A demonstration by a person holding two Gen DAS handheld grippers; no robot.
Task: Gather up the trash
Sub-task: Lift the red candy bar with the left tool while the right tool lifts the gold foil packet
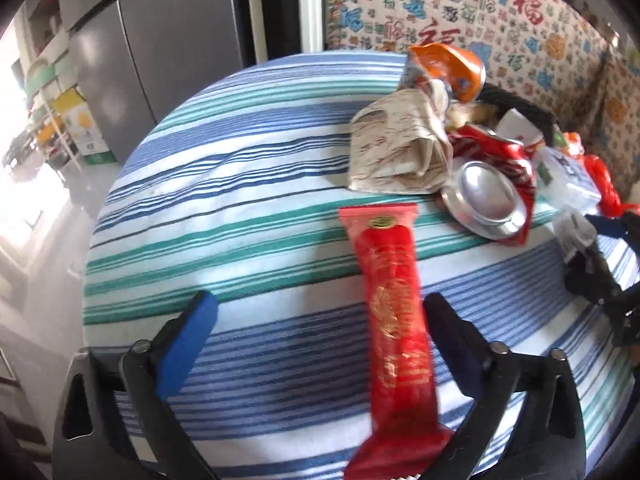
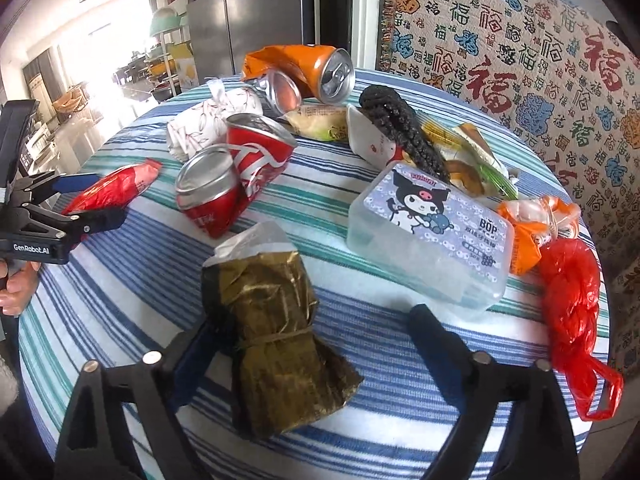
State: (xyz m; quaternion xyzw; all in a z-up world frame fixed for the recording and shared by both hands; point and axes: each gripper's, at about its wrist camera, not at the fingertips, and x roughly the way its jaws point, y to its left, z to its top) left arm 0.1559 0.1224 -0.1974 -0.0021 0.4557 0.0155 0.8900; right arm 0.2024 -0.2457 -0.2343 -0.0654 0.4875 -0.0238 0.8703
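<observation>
A long red snack wrapper (image 1: 394, 320) lies on the striped tablecloth (image 1: 240, 208) between the wide-open fingers of my left gripper (image 1: 320, 308), close to the right finger; neither pad presses it. The right wrist view shows that same wrapper (image 2: 116, 186) inside the left gripper (image 2: 86, 200). My right gripper (image 2: 316, 328) stands open around a green-brown leaf-wrapped packet (image 2: 276, 320) lying on the cloth beside its left finger. Behind lie two crushed red cans (image 2: 236, 172), an orange can (image 2: 308, 68) and a crumpled paper wrap (image 1: 400, 148).
A clear plastic box with a cartoon label (image 2: 432, 232), a red plastic bag (image 2: 572, 312), an orange wrapper (image 2: 532, 228), a black knitted piece (image 2: 400, 128) and food wrappers crowd the round table's right side. A patterned sofa cover (image 2: 520, 40) stands behind; a grey fridge (image 1: 160, 48) is at the back left.
</observation>
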